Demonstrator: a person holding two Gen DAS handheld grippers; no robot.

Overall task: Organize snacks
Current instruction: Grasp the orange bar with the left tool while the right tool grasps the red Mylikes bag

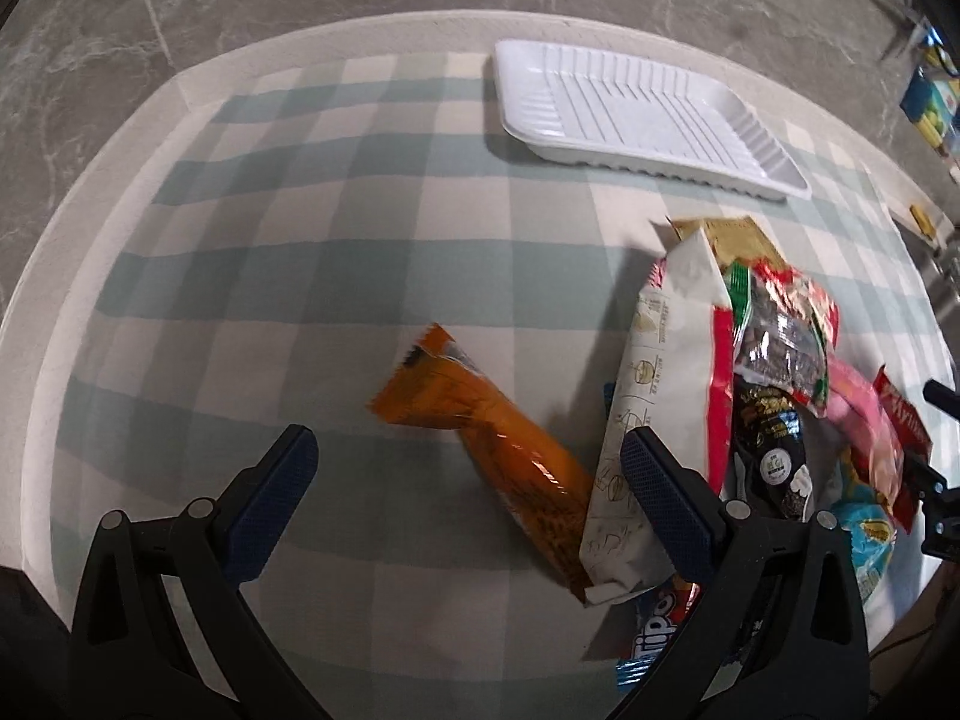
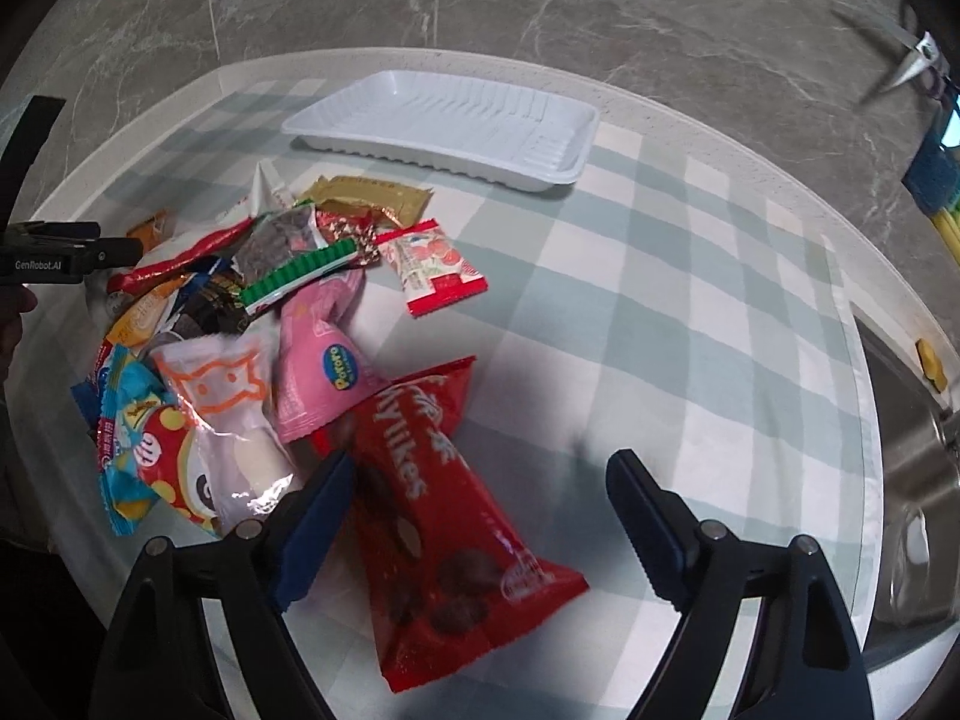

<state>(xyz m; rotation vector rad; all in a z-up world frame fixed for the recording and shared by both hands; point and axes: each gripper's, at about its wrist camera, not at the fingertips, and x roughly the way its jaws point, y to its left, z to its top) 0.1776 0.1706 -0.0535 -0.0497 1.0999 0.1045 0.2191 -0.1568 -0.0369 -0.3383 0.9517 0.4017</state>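
Observation:
A white ribbed plastic tray lies empty at the far side of the checked tablecloth; it also shows in the right wrist view. My left gripper is open, its fingers either side of an orange snack packet on the cloth. A tall white bag leans on the snack pile beside the right finger. My right gripper is open over a red Mylikes bag. A pink packet and a small strawberry packet lie near the pile.
The round table edge curves over a grey marble floor. A steel sink sits at the right of the right wrist view. The left gripper's body shows at that view's left edge.

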